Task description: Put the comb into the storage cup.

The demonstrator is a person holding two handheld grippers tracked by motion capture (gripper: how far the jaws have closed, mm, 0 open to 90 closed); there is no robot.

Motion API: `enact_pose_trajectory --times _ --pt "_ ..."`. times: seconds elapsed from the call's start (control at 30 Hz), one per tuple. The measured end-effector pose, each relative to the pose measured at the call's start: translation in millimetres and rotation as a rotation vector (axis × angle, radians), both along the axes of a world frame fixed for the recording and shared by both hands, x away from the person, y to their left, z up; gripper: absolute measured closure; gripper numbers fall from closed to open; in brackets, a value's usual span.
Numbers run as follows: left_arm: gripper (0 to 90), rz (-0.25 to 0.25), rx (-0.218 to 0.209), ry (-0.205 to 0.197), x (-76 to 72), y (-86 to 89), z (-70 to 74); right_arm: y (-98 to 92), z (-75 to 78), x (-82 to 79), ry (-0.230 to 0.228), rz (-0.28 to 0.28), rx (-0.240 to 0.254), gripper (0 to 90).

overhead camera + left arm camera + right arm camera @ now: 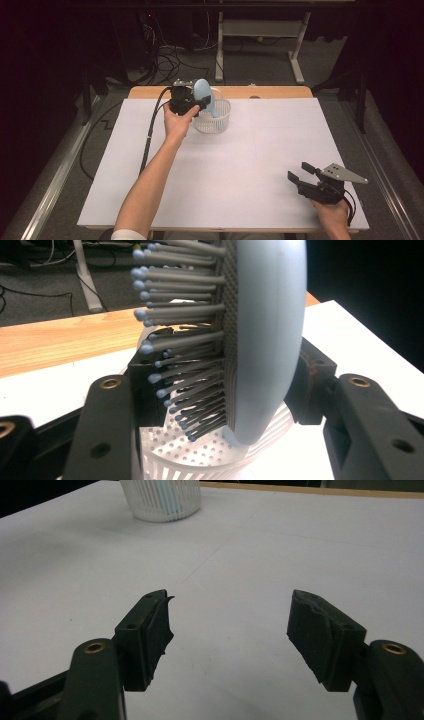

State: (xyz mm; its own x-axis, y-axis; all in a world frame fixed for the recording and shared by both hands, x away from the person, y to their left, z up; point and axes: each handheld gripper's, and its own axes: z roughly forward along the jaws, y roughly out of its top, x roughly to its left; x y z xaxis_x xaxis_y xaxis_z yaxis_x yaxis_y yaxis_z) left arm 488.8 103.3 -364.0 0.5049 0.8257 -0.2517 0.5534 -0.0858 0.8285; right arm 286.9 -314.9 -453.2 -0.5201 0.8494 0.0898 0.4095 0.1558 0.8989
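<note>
- The left gripper [202, 102] is held at the far side of the table, its jaws on either side of a pale blue hairbrush [204, 93] just above a white slotted basket [212, 125].
- In the left gripper view the hairbrush [265, 335] stands upright between the jaws, bristles [180, 335] turned toward one pad and its smooth back toward the other; whether the pads press on it or have let go I cannot tell.
- The brush's lower end reaches down inside the basket [200, 460], while its head stands up above the rim; held this way, it looks meant to go handle-first into the basket and lean there.
- The basket stands near the table's far edge, on the white sheet [225, 170] that covers the wooden tabletop [270, 92].
- The right gripper [301, 173] is low over the near right corner of the sheet, well apart from the basket, probably kept clear of the work.
- Its jaws stand apart with nothing between them; in the right gripper view the black pads [160, 630] frame bare sheet, and the basket [161, 500] sits far off.
</note>
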Motion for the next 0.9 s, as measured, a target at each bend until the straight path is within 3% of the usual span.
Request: enact_pose_trajectory --times 0.53,0.73,0.9 --pt "32.5 0.003 0.07 0.003 0.2 6.0 -2.0 -0.1 0.1 0.2 -0.002 0.001 -0.003 34.0" --pt "31.7 -0.003 0.045 0.019 0.6 7.7 -2.2 0.0 0.0 0.3 -0.001 0.002 -0.004 34.0" --pt "29.4 -0.004 0.051 0.025 0.5 8.4 -2.2 -0.1 -0.1 0.4 -0.001 0.002 -0.003 34.0"
